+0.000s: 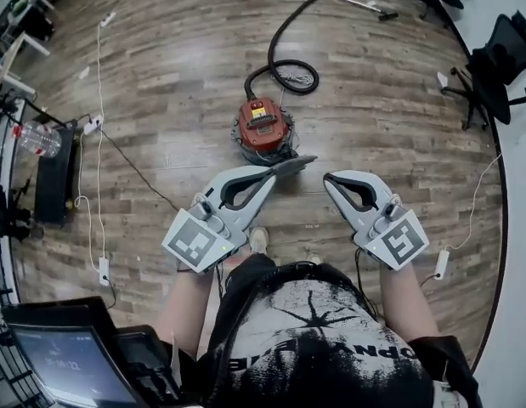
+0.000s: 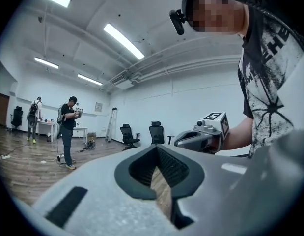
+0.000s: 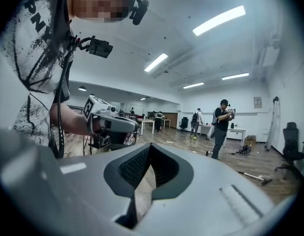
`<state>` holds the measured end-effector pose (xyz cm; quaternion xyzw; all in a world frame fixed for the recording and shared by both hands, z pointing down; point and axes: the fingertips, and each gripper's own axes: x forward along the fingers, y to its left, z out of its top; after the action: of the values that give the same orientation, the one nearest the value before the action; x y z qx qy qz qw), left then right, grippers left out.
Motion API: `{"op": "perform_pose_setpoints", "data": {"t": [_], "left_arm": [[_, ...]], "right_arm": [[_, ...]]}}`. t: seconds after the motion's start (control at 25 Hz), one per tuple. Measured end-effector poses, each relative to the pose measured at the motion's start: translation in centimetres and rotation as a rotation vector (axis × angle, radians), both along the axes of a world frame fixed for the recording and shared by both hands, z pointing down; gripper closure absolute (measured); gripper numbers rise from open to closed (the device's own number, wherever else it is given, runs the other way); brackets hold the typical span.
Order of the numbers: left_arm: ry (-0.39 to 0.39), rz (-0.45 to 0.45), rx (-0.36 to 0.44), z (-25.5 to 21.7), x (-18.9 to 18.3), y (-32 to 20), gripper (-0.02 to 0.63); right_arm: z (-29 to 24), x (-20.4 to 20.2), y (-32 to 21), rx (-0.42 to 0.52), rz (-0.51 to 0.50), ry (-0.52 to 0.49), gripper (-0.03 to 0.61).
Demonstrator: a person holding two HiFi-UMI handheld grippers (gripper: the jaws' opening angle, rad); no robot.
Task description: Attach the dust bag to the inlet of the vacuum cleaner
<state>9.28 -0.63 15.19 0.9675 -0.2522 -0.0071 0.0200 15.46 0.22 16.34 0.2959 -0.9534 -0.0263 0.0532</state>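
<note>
The person is standing on the wood floor (image 1: pixel 161 75) and holding both grippers level at chest height. The left gripper (image 1: pixel 301 161) is keeping its jaws clenched together with nothing between them, which its own view is showing plainly, only floor past the pads. The right gripper (image 1: pixel 330 179) is doing the same: jaws pressed shut, empty.

The vacuum (image 1: pixel 264 130) is sitting on the floor just ahead of the person's shoe (image 1: pixel 258 240), toward the middle and well off every edge. Its red top is looking closed, and its hose (image 1: pixel 288 66) is coiling behind it and running off toward the far edge. No view is showing the bag, and the closed top is hiding the inlet. So the scene is fitting two stages: the bag already sitting on the inlet under the closed top, or lying somewhere outside these views.

Several risks are standing out:

- **Unconfirmed seating:** With the inlet hidden, nobody could be checking from here whether a bag collar is sitting square. A crooked collar would likely be leaking dust.
- **Light, loose vacuum:** It is standing free, so a one-sided push could be sliding or tipping it.
- **Trip hazards:** The hose coil and a black cable (image 1: pixel 135 172) near the vacuum are crossing the floor. A white cable (image 1: pixel 99 143) is running along the left edge. Any of them could be catching a foot or a gripper.
- **Other people:** Someone (image 2: pixel 68 132) is working farther across the room, so wide swings are risking a bump.
</note>
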Motion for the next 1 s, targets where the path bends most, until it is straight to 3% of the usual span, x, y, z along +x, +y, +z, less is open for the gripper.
{"op": "perform_pose_setpoints", "data": {"t": [0.24, 0.52, 1.0], "left_arm": [[-0.029, 0.066, 0.032, -1.6, -3.5, -2.4, 0.609], [-0.053, 0.149, 0.027, -1.1, -6.0, -3.5, 0.609], [-0.031, 0.076, -0.002, -0.8, -10.1, -5.5, 0.609]], "right_arm": [[-2.2, -3.6, -2.7, 0.046, 0.087, -0.018, 0.572], [-2.3, -8.4, -4.2, 0.073, 0.108, -0.03, 0.572], [-1.2, -12.1, -6.4, 0.073, 0.113, 0.004, 0.572]]}}
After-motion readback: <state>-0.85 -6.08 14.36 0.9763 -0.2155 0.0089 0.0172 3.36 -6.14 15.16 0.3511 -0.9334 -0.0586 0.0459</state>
